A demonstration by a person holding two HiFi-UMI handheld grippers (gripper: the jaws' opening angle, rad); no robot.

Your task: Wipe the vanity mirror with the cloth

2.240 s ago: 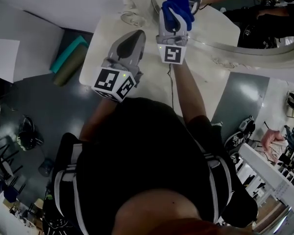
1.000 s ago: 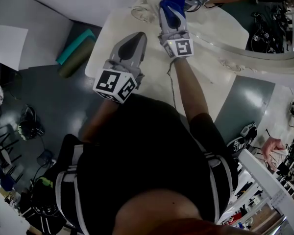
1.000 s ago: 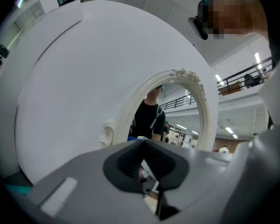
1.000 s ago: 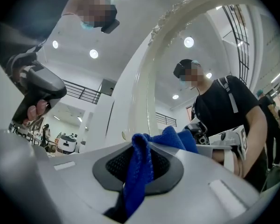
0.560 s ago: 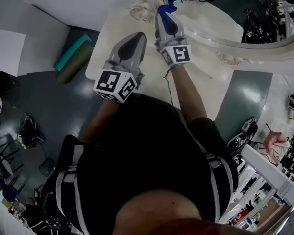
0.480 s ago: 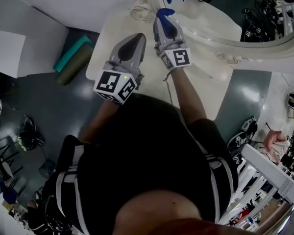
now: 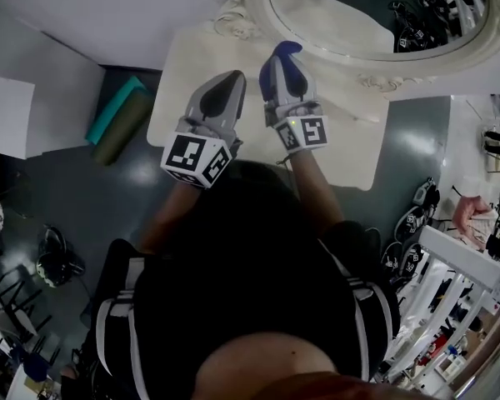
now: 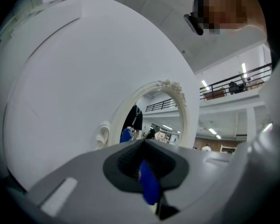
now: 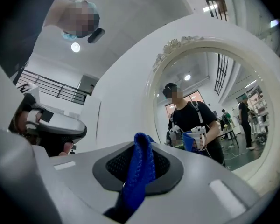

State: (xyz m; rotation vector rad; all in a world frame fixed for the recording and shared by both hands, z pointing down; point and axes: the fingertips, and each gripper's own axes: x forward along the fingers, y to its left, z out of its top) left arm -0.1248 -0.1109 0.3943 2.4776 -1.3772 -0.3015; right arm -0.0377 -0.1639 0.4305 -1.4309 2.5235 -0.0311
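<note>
The oval vanity mirror in its white ornate frame stands at the back of the white table. My right gripper is shut on a blue cloth, held over the table a short way in front of the mirror's lower rim, not touching it. In the right gripper view the cloth sticks up from the shut jaws before the mirror. My left gripper hovers beside it on the left, shut; in its own view a small blue patch shows at the jaw seam, with the mirror ahead.
Teal and olive rolled mats lie on the dark floor left of the table. Shoes sit on the floor at the right, near a white railing. A white wall runs behind the table.
My right gripper has drawn the cloth back from the mirror's rim toward me, over the table. The left gripper has barely moved. The head view has shifted, so the mirror shows higher.
</note>
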